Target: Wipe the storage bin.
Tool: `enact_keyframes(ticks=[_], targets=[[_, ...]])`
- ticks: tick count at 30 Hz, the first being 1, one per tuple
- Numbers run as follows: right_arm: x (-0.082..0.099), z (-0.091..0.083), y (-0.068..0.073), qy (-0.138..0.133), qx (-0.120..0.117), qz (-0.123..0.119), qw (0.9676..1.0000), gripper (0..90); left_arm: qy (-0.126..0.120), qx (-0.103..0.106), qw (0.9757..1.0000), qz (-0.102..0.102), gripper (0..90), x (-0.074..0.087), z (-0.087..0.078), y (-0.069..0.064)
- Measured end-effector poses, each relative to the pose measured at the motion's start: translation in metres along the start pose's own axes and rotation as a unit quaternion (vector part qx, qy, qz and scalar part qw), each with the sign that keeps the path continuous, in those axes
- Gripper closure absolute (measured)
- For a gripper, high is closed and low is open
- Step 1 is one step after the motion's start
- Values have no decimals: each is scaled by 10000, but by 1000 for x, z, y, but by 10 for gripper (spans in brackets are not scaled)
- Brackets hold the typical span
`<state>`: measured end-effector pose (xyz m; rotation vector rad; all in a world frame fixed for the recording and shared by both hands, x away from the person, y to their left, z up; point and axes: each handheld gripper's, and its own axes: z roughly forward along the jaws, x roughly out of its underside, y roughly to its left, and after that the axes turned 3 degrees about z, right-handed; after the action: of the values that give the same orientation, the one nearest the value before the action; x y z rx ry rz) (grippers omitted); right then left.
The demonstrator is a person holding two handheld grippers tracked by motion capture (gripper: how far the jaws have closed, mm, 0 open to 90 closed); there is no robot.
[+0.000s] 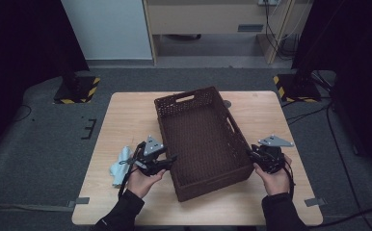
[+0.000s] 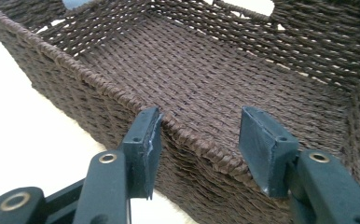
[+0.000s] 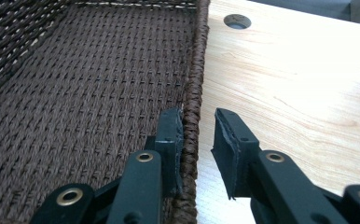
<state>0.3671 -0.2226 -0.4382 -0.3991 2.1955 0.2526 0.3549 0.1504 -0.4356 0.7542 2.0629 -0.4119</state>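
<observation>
two grippers (image 1: 170, 159) (image 1: 249, 152), one basket (image 1: 201, 139), one cloth (image 1: 123, 166).

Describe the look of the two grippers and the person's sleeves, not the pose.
Both the left gripper and the right gripper are black, each topped by a grey three-cornered plate. Up close, each has two flat, dark rectangular pads on hinged black links with brass-coloured rivets. A black cable trails from each. The person wears dark long sleeves reaching the wrists.

High view down over the table (image 1: 126, 115); both gripper views close along opposite basket (image 1: 201, 139) rims.
</observation>
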Motion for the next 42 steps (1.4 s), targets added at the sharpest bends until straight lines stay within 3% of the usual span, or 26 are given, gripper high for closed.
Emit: enact_keyframes(ticks=[5, 10, 13, 17, 26, 30, 33, 37, 42], targets=[[-3, 6, -5, -20, 252, -26, 9997, 739, -36, 113, 9998, 146, 457, -2, 1, -7], [-3, 1, -8, -102, 266, 16, 9996, 721, -131, 177, 9996, 172, 453, -4, -5, -8], [-2, -5, -7, -82, 225, 31, 9997, 760, -192, 152, 9996, 165, 437, -5, -12, -4], [-2, -4, -9, -7, 134, 92, 9999, 815, -240, 131, 9996, 24, 432, 0, -24, 4], [-7, 8, -18, -92, 407, 58, 9991, 782, -92, -164, 9995, -235, 420, 20, -31, 31], [-6, 2, -18, -108, 427, 91, 9990, 741, -49, -332, 9988, -363, 420, 26, -31, 45], [-5, -4, -19, -100, 430, 146, 9989, 768, 20, -415, 9982, -440, 420, 31, -30, 53], [-5, 0, -20, -29, 383, 202, 9991, 780, 98, -476, 9975, -511, 418, 35, -26, 58], [-7, 7, -24, -139, 586, 77, 9982, 763, 121, -513, 9971, -544, 415, 36, -26, 62]])
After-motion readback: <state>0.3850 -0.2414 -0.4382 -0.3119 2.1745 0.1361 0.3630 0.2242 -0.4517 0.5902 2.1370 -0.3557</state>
